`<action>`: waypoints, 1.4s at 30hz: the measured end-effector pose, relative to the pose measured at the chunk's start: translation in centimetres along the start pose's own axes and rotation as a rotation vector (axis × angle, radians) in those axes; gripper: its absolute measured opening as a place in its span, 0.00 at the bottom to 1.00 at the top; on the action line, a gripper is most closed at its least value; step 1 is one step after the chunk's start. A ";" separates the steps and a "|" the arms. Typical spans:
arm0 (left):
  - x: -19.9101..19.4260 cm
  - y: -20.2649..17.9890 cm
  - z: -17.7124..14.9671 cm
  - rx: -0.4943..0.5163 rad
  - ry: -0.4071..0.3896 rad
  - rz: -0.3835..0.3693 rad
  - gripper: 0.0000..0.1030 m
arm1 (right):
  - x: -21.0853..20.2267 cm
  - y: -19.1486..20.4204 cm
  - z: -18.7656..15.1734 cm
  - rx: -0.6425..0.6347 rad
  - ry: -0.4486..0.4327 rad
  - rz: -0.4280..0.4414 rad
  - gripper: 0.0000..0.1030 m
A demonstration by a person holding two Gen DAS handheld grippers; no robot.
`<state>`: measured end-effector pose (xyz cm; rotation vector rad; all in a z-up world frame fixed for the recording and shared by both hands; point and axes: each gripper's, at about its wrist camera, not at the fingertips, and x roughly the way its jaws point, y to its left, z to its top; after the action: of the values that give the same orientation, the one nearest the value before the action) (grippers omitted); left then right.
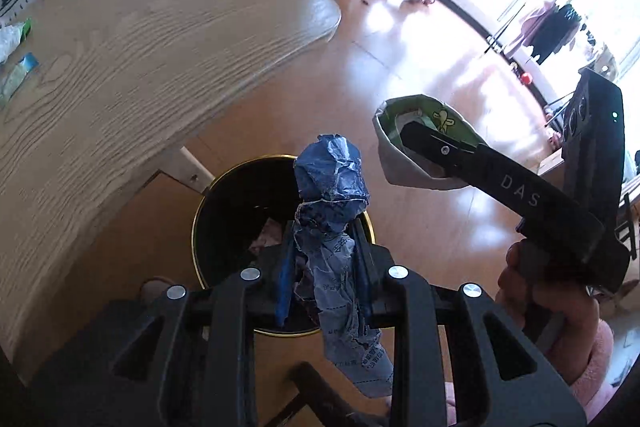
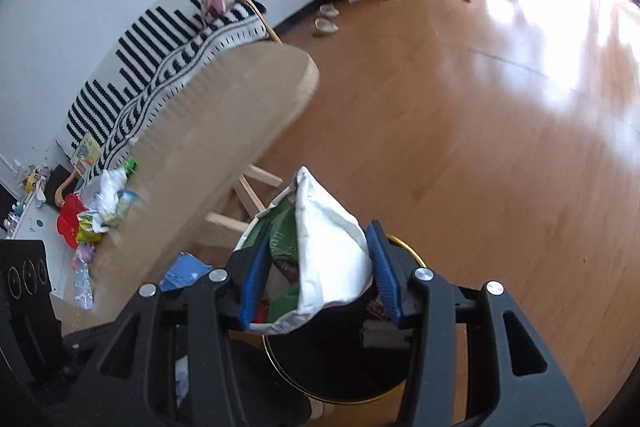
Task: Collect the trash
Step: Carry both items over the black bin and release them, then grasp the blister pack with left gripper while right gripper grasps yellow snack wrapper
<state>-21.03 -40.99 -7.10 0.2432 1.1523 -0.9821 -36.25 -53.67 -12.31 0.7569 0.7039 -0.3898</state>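
Note:
My left gripper (image 1: pixel 322 267) is shut on a crumpled blue paper wrapper (image 1: pixel 330 195), which sticks up between the blue pads and hangs below them. It hovers over a black trash bin with a gold rim (image 1: pixel 224 195) that holds some litter. My right gripper (image 2: pixel 316 259) is shut on a white and green snack bag (image 2: pixel 324 239), above the same bin (image 2: pixel 340 367). In the left wrist view the right gripper (image 1: pixel 424 139) and its bag (image 1: pixel 408 155) hang to the right of the bin, held by a hand (image 1: pixel 532 291).
A light wooden table (image 1: pixel 140 67) stands beside the bin, with wrappers (image 1: pixel 16 75) at its far left edge and a litter pile (image 2: pixel 104 203) on it. A striped sofa (image 2: pixel 160 67) lies behind. Bare wooden floor (image 2: pixel 480 147) stretches to the right.

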 end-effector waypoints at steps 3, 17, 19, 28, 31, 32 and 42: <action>0.5 0.1 0.5 -0.008 0.001 0.004 0.24 | 0.6 -0.3 0.2 0.018 0.010 0.003 0.46; 1.0 -1.3 -0.4 0.071 -0.026 0.056 0.94 | 1.0 1.9 1.4 -0.023 -0.016 -0.030 0.94; 0.3 -1.3 -0.1 0.086 -0.050 0.088 0.94 | 0.3 1.8 1.7 -0.021 -0.055 -0.075 0.94; -13.6 5.6 1.4 0.085 -0.354 0.374 0.94 | -0.3 6.3 2.4 -0.212 -0.193 -0.418 0.93; -16.3 12.9 -0.7 -0.083 -0.364 0.556 0.94 | 0.8 10.5 2.2 -0.273 -0.192 -0.279 0.94; -16.9 15.4 -1.6 -0.148 -0.350 0.605 0.94 | 1.2 11.9 1.9 -0.294 -0.184 -0.232 0.94; -16.7 27.3 -5.6 -0.330 -0.213 0.686 0.94 | 9.6 32.1 -1.1 -0.673 0.042 0.160 0.93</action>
<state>-5.11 -12.93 -3.68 0.2372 0.9180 -0.2020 -12.10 -32.01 -3.93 0.1791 0.7482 0.0209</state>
